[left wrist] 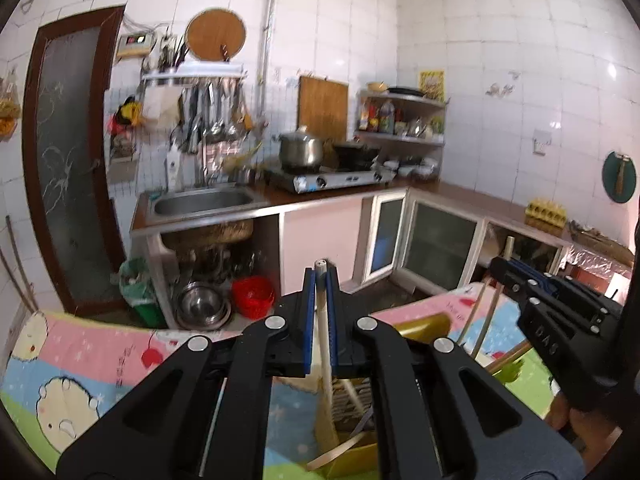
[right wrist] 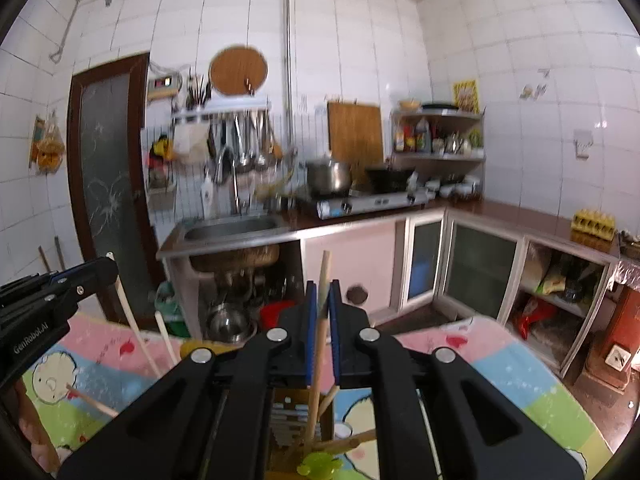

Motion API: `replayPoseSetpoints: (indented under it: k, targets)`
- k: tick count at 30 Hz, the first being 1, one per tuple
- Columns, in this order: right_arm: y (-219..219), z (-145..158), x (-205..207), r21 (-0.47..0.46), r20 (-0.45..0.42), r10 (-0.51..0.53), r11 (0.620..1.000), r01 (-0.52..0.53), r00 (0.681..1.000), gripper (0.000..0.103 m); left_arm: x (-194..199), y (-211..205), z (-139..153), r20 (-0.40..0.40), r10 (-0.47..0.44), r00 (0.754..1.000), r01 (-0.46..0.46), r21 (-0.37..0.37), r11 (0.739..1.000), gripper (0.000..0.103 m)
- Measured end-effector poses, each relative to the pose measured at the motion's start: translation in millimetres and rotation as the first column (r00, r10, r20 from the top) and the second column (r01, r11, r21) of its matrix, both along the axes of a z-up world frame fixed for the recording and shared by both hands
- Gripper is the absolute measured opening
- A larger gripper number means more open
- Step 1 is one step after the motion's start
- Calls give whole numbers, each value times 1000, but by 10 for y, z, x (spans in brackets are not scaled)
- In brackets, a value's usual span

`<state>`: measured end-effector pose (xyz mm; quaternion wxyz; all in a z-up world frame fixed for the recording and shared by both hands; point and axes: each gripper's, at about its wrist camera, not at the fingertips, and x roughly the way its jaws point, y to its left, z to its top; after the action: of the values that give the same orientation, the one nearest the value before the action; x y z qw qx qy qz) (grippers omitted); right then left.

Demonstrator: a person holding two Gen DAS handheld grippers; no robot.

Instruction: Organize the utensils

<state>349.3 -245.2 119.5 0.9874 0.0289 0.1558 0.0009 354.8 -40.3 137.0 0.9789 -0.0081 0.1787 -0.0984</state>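
Observation:
My left gripper point(left wrist: 320, 276) is shut on a white utensil handle point(left wrist: 323, 320) that stands upright and runs down into a yellow box point(left wrist: 352, 456) of utensils on the cartoon-print table cover point(left wrist: 80, 360). My right gripper point(right wrist: 322, 288) is shut on a wooden utensil handle point(right wrist: 320, 344), also upright, reaching down into the box point(right wrist: 300, 412) among other wooden utensils. The right gripper shows at the right of the left wrist view point(left wrist: 508, 268). The left gripper shows at the left of the right wrist view point(right wrist: 106, 266), with its white handle point(right wrist: 132, 320) below it.
A yellow-green piece point(right wrist: 318, 462) lies at the box's near edge. Beyond the table are a counter with a sink point(left wrist: 204, 202), a gas stove with a pot point(left wrist: 302, 148), open cabinets, metal bowls point(left wrist: 200, 306) and a red basket point(left wrist: 252, 294) on the floor.

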Motion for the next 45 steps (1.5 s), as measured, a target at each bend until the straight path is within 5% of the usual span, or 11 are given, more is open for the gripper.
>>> replayPoseSetpoints:
  k: [3,4,5,6,14,20,31,45]
  targets:
    - [-25,1,-24,-19,-51,-8,1000,7,999,9,-2,117,3,-36,19,999,-20,-18,1000,13]
    - [-32,19,-35,-18,-58,-7,1000,6,998,20,-23,160,14,-41,22,999,-23,-28,999,17]
    - [-62,56,-106,-15,-58,-16,1000,15,998,44,-78,220,30,-41,32,999,-33,-40,999,31]
    - [-78,86,-161,-12,-50,-25,1000,25,998,54,-147,268,45,-34,44,998,-46,-45,998,46]
    - [-143,148,-1021,-29,-11,-20,999,20,1000,87,-909,509,55,27,68,997,-66,-60,996,98]
    - [-120,-281,-1721,-19,-2,-22,1000,22,1000,99,-1597,600,-189,75,87,993,-82,-73,994,98]
    - [53,-876,-2523,-47,9,-37,998,37,999,99,-2454,392,-959,140,120,983,-136,109,985,98]
    - [100,-1149,-2697,-42,42,-50,998,52,998,99,-2604,465,-1205,177,137,975,-156,93,983,98]
